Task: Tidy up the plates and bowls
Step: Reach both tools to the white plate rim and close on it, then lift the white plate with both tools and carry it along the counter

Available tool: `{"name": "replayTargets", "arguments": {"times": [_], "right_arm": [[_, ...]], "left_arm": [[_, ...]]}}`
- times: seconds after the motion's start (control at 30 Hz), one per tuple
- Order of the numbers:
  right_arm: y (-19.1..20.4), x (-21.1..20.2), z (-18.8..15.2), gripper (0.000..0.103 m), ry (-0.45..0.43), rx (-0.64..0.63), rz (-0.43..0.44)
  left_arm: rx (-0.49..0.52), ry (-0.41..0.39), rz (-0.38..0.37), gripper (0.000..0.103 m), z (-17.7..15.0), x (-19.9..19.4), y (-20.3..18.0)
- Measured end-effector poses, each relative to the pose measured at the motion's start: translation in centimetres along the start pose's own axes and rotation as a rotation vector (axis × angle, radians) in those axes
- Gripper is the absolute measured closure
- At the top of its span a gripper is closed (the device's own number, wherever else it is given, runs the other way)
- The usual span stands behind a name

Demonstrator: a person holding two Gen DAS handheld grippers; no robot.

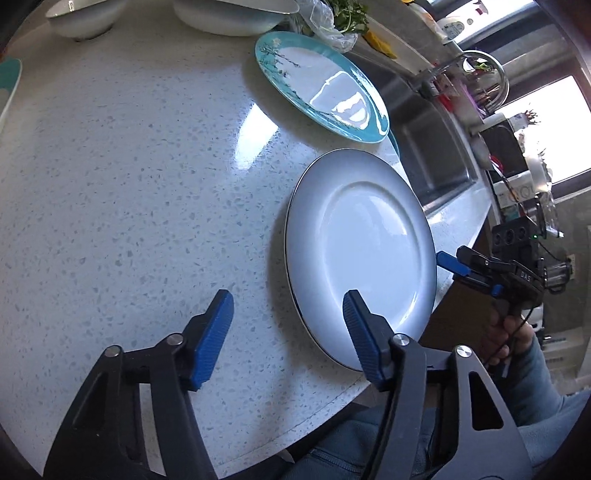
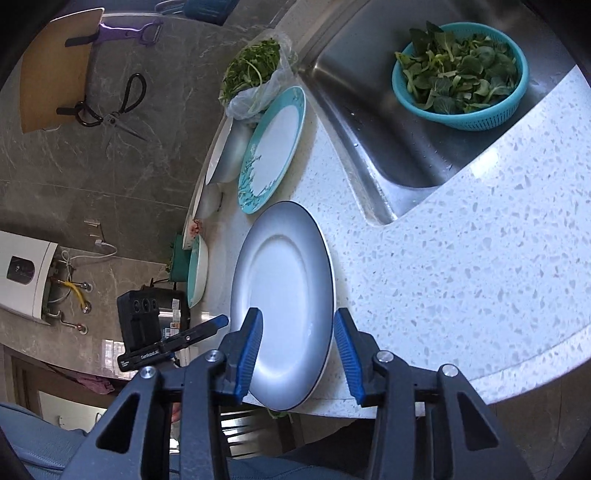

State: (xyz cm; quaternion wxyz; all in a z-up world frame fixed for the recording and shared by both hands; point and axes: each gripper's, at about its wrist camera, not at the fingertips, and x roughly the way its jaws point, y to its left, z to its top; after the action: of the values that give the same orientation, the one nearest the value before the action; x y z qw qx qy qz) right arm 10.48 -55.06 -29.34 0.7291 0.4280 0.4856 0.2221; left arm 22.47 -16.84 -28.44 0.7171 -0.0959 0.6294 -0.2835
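Observation:
A large white plate with a dark rim (image 1: pixel 360 254) lies on the speckled counter near its front edge; it also shows in the right wrist view (image 2: pixel 284 291). Behind it lies a teal-rimmed plate (image 1: pixel 321 86) (image 2: pixel 273 147). My left gripper (image 1: pixel 288 314) is open and empty, its right finger over the white plate's near-left rim. My right gripper (image 2: pixel 297 332) is open, its fingers straddling the white plate's near edge without closing on it; its blue tips also show in the left wrist view (image 1: pixel 448 260). White bowls (image 1: pixel 83 16) (image 1: pixel 232 16) stand at the back.
A steel sink (image 2: pixel 373 122) holds a teal colander of greens (image 2: pixel 460 75). A bag of herbs (image 2: pixel 255 77) lies behind the teal plate. A teal-rimmed bowl (image 2: pixel 197 269) sits left of the white plate. The counter edge (image 1: pixel 332 410) runs close below the grippers.

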Motion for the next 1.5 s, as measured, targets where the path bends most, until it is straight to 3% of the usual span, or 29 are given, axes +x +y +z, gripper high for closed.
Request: {"name": "replayTargets", "arguments": {"times": [0.17,0.2,0.27,0.53,0.57,0.6,0.67,0.77,1.2,1.5], "right_arm": [[-1.2,0.5,0.6,0.059,0.045,0.022,0.044],[-1.5,0.8,0.8,0.067,0.059,0.025,0.043],[-1.8,1.2,1.1,0.073,0.095,0.016,0.031],[-1.9,2.3,2.5,0.075,0.18,-0.009,0.051],[-1.8,2.6,2.6,0.078,0.19,-0.012,0.043],[-1.7,2.8,2.7,0.081,0.2,-0.018,0.03],[-1.6,3.1,2.7,0.084,0.207,-0.02,0.023],[-2.3,3.1,2.5,0.094,0.203,0.003,0.019],[-2.0,3.1,2.5,0.092,0.19,0.053,0.002],[-1.3,3.1,2.6,0.091,0.184,0.044,-0.033]], "left_arm": [[-0.017,0.029,-0.078,0.048,1.0,0.6,1.0],[-0.017,0.039,-0.096,0.048,1.3,0.7,1.0],[-0.008,0.047,-0.104,0.048,1.6,0.8,1.1],[-0.013,0.091,-0.183,0.049,3.0,1.6,1.1],[-0.009,0.096,-0.183,0.051,3.1,1.7,0.9],[-0.003,0.11,-0.175,0.065,3.2,2.0,0.7],[0.002,0.13,-0.16,0.077,3.0,2.6,0.3],[0.0,0.115,-0.151,0.08,2.6,2.5,0.4],[0.025,0.1,-0.051,0.082,2.2,2.8,-0.3],[0.041,0.1,-0.044,0.082,1.5,3.2,-0.8]]}}
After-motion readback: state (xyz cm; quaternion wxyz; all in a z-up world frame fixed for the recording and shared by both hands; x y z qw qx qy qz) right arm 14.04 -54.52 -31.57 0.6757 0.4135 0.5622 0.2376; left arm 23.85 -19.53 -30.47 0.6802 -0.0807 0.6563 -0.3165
